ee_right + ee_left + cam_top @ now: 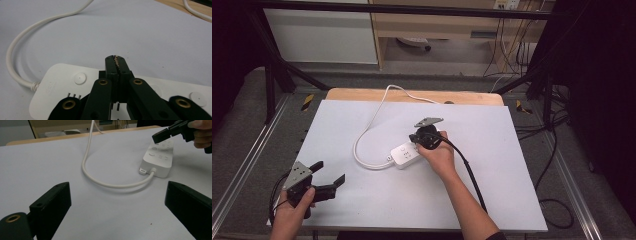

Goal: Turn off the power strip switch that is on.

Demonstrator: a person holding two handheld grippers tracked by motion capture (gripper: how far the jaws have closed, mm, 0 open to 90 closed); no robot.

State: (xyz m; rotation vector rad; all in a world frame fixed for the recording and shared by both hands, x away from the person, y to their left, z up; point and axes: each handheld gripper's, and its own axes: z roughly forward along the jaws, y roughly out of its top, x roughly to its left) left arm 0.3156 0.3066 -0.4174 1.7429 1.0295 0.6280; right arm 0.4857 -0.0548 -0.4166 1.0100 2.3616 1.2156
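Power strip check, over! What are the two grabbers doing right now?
Left gripper open, hovering near table's front-left. Right gripper shut, empty, over the white power strip. Strip's cable loops left, clear of both.

right gripper (418, 138) over white power strip (405, 155)

Power strip (406, 154): plain white body, small grey markings on top.
Cord (369, 127): white throughout.
Table surface (362, 200): pale grey-white, unpatterned; tan wood strip at far edge.
My left gripper (329, 176): black jaws, grey top plate.
My right gripper (117, 65): black, brass-coloured rivets.
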